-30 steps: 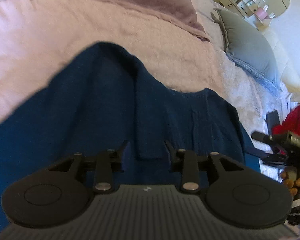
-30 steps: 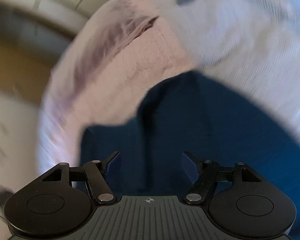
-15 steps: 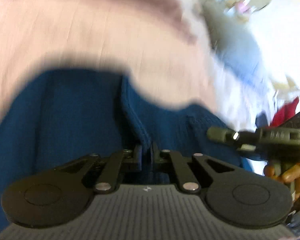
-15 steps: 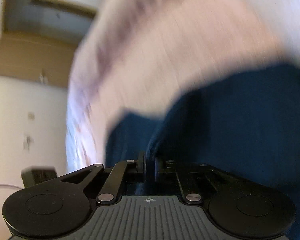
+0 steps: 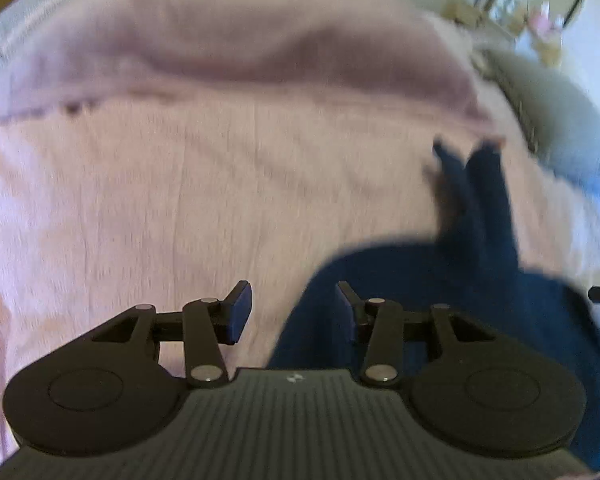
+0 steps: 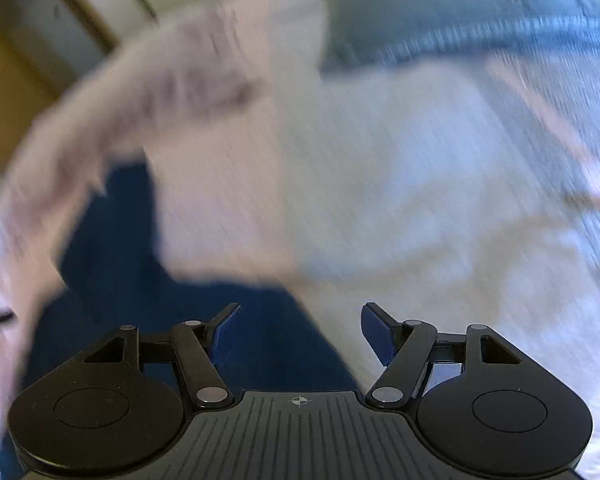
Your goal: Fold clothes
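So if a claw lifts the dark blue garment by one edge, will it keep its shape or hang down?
The dark blue garment is probably floppy: it lies flat and creased on the pink bedcover, so it would likely hang down. Its knit-looking cloth seems unlikely to slip.

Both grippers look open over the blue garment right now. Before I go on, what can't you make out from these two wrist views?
- Blue garment: its near part is hidden behind the left gripper; the left wrist view's right edge cuts it off.
- Same garment, right wrist view: motion blur hides folds and edges; the right gripper covers its near part.
- Pillow: smeared.
- Items top right: too small, blurred.
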`<state>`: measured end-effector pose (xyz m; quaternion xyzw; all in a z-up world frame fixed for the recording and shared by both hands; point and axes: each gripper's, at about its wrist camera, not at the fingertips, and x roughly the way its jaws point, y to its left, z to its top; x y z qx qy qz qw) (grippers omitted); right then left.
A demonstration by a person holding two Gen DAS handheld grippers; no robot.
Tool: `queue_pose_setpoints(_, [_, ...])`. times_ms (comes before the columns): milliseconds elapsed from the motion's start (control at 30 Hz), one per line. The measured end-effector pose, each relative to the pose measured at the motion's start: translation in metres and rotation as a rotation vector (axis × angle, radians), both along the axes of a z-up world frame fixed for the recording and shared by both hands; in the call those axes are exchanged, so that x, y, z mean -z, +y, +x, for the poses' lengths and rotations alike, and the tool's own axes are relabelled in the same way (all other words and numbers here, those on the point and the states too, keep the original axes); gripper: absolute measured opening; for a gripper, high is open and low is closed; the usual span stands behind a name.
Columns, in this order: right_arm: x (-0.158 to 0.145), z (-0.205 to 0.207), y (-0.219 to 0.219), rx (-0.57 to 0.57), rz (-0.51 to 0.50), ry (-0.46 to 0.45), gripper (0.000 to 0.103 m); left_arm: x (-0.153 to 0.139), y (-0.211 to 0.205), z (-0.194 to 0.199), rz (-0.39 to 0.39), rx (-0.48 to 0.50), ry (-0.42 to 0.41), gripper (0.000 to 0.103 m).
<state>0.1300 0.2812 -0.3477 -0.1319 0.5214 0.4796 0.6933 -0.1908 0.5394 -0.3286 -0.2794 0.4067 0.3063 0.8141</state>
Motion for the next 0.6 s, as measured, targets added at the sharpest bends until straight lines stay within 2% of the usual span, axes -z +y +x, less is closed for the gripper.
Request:
queue_pose_setpoints(33, [0.011, 0.0, -0.007, -0.013, -0.02, -0.015, 0.069, 0.008, -0.002, -0.001, -0.012, 0.009, 0.001, 0.043])
queue_pose_setpoints(100, [0.021, 0.002, -0.012, -0.017, 0.033, 0.0, 0.069, 0.019, -0.003, 0.005, -0.025, 0.018, -0.018, 0.049])
queue_pose_setpoints(167, [0.028, 0.008, -0.011, 0.006, 0.076, 0.057, 0.069, 0.029, 0.0, 0.014, -0.053, 0.029, -0.043, 0.052])
queue_pose_setpoints(233, [0.037, 0.014, -0.007, 0.031, 0.104, 0.123, 0.069, 0.044, 0.0, 0.025, -0.063, 0.04, -0.025, 0.04])
queue_pose_setpoints(267, [0.038, 0.012, -0.003, 0.03, 0.096, 0.132, 0.069, 0.049, -0.001, 0.028, -0.041, 0.053, -0.004, 0.018])
queue_pose_setpoints(300, [0.037, 0.008, 0.0, 0.003, 0.096, 0.132, 0.06, 0.05, -0.002, 0.029, -0.026, 0.073, 0.006, 0.01])
queue_pose_setpoints(367, [0.036, -0.003, 0.008, -0.094, 0.047, 0.111, 0.009, 0.043, -0.004, 0.029, 0.005, 0.088, 0.007, 0.009])
queue_pose_setpoints(433, [0.023, -0.013, 0.011, -0.145, 0.037, -0.006, 0.008, 0.028, -0.004, 0.026, 0.066, 0.092, 0.002, 0.009])
queue_pose_setpoints(533, [-0.015, -0.008, 0.009, -0.14, 0.114, -0.171, 0.007, 0.003, 0.005, 0.025, 0.144, 0.087, -0.02, 0.01])
queue_pose_setpoints(600, [-0.036, 0.0, 0.016, -0.144, 0.15, -0.211, 0.007, -0.013, 0.013, 0.027, 0.185, 0.084, -0.035, 0.01])
